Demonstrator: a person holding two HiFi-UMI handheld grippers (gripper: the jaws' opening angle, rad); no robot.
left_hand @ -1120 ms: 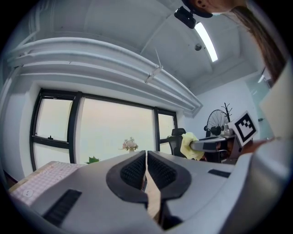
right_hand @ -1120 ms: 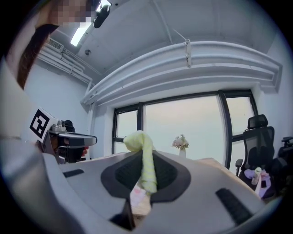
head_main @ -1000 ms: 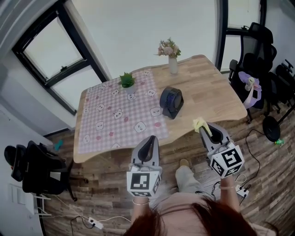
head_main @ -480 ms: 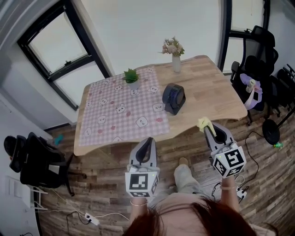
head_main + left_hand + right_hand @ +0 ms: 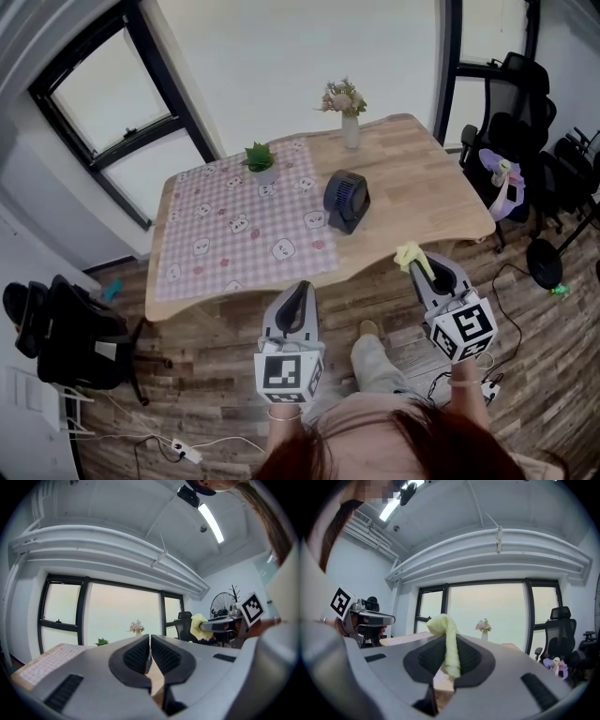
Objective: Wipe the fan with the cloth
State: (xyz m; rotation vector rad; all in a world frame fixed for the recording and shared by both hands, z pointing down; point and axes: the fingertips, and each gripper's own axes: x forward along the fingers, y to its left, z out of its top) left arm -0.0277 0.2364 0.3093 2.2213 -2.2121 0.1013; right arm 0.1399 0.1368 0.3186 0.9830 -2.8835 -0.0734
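The grey left hand-held gripper and right hand-held gripper carry black-and-white marker cubes, with seemingly thin bracelets behind.

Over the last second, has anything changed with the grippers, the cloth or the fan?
No visible change. The right gripper stays shut on the yellow cloth, and the left gripper stays shut and empty. Both are held in front of the table, where the fan sits untouched.
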